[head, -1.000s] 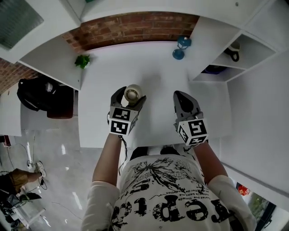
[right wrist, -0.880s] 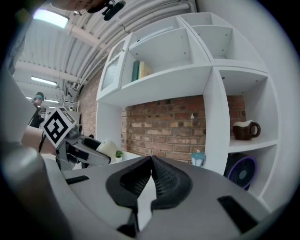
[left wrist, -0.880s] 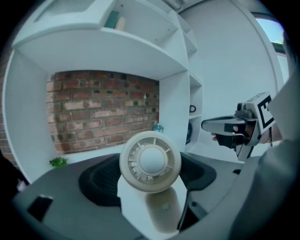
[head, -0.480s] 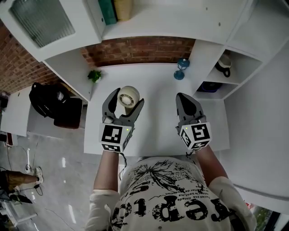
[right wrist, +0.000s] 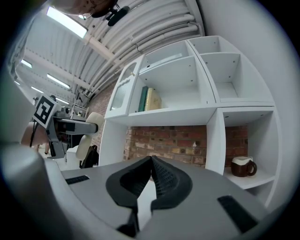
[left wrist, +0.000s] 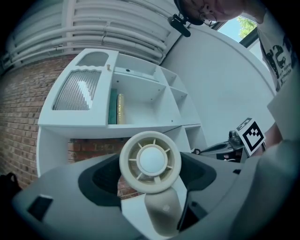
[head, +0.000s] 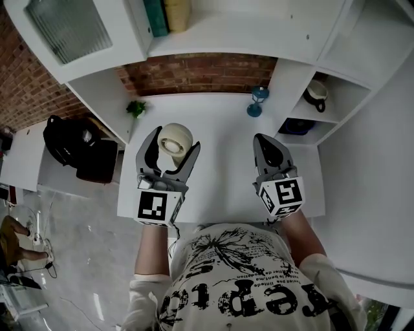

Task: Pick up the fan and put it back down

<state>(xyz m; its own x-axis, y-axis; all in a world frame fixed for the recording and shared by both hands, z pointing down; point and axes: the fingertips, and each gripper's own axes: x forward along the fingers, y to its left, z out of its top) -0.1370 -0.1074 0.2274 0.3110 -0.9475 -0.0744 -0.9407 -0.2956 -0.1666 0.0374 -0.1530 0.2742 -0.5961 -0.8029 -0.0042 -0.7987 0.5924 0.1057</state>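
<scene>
The small cream fan (head: 175,139) has a round head on a stubby stem, and it is lifted well above the white desk (head: 223,123). My left gripper (head: 169,145) is shut on the fan, jaws clamped on its stem. In the left gripper view the fan (left wrist: 151,161) fills the middle, its round grille facing the camera between the dark jaws of the left gripper (left wrist: 154,194). My right gripper (head: 269,145) hovers to the right, shut with nothing in it. In the right gripper view the right gripper (right wrist: 151,161) shows its tips meeting, and the fan (right wrist: 86,133) appears at far left.
A blue hourglass-shaped ornament (head: 257,101) stands at the back of the desk and a small green plant (head: 136,108) at the back left. Shelves on the right hold a dark mug (head: 315,94). Books (head: 165,14) stand on the upper shelf. A black bag (head: 70,145) lies left of the desk.
The left gripper has risen higher with the fan, which looms larger in the head view. The right gripper stays shut and has barely shifted.
</scene>
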